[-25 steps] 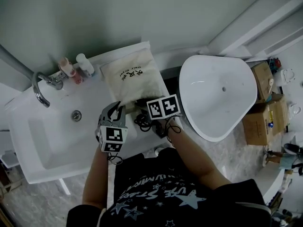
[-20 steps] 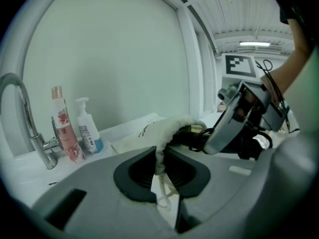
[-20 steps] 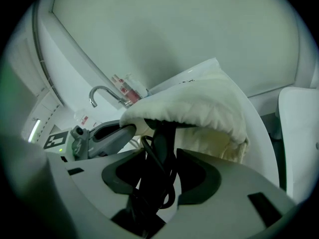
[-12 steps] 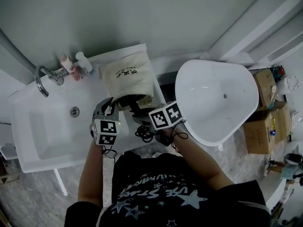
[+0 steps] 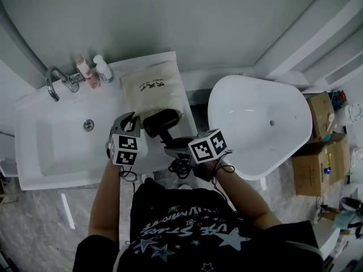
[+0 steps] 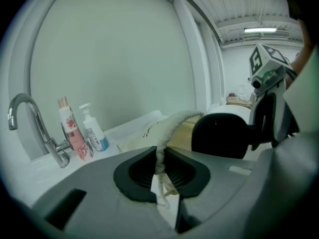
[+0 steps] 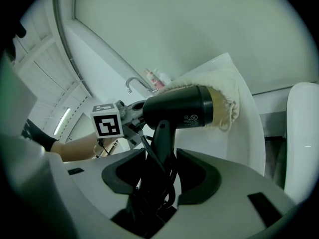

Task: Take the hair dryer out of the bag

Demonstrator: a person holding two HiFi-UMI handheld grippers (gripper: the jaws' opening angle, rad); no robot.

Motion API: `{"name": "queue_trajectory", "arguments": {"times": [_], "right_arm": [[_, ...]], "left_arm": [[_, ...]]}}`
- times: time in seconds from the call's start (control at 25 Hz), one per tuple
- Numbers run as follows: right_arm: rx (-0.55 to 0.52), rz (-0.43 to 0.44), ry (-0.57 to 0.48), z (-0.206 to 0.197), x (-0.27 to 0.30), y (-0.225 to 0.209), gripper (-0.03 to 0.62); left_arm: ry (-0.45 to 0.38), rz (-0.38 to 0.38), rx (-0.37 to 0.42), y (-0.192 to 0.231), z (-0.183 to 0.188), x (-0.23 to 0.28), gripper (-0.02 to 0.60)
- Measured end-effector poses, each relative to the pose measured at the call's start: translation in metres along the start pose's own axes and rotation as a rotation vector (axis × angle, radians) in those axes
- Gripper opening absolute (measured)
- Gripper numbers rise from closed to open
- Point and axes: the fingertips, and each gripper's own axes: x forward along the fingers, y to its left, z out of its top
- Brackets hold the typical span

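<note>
- The right hand-held gripper is clamped on the handle of the hair dryer, with the cord bunched between its jaws. It has drawn back toward the person over the last second.
- The left hand-held gripper is pinched together on the rim of the bag, which lies on the counter.
- The dryer's black body, hidden a second ago, now shows outside, with its front end at the bag's mouth. Extraction looks nearly done.
- I cannot tell whether anything else remains in the bag.
</note>
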Motion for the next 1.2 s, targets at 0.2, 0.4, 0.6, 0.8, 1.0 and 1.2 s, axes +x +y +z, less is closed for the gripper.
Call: {"name": "queue_trajectory", "arguments": {"times": [0.2,0.4,0.6,0.8,1.0,1.2], "right_arm": [[-0.004,0.053,-0.018,-0.015,-0.020,0.006,0.198],[-0.043,0.086,-0.048,-0.028,-0.047,0.007,0.198],[-0.072,0.109,-0.071,-0.038,-0.076,0.002,0.198],[-0.131,0.140,-0.093,-0.041,-0.101,0.001,0.198],[-0.163,0.177,-0.139,-0.037,-0.110,0.005,0.198],[-0.158,0.196,-0.176,-0.036,-0.121,0.004,0.198]], "left_arm": [[0.047,0.048,-0.008,-0.004,-0.011,0.002,0.054],[0.069,0.099,-0.032,-0.013,-0.018,-0.003,0.101],[0.085,0.153,-0.053,-0.034,-0.015,-0.019,0.219],[0.041,0.247,-0.093,-0.060,-0.002,-0.050,0.235],[-0.020,0.339,-0.143,-0.087,0.008,-0.095,0.235],[-0.062,0.392,-0.210,-0.124,0.007,-0.136,0.235]]}}
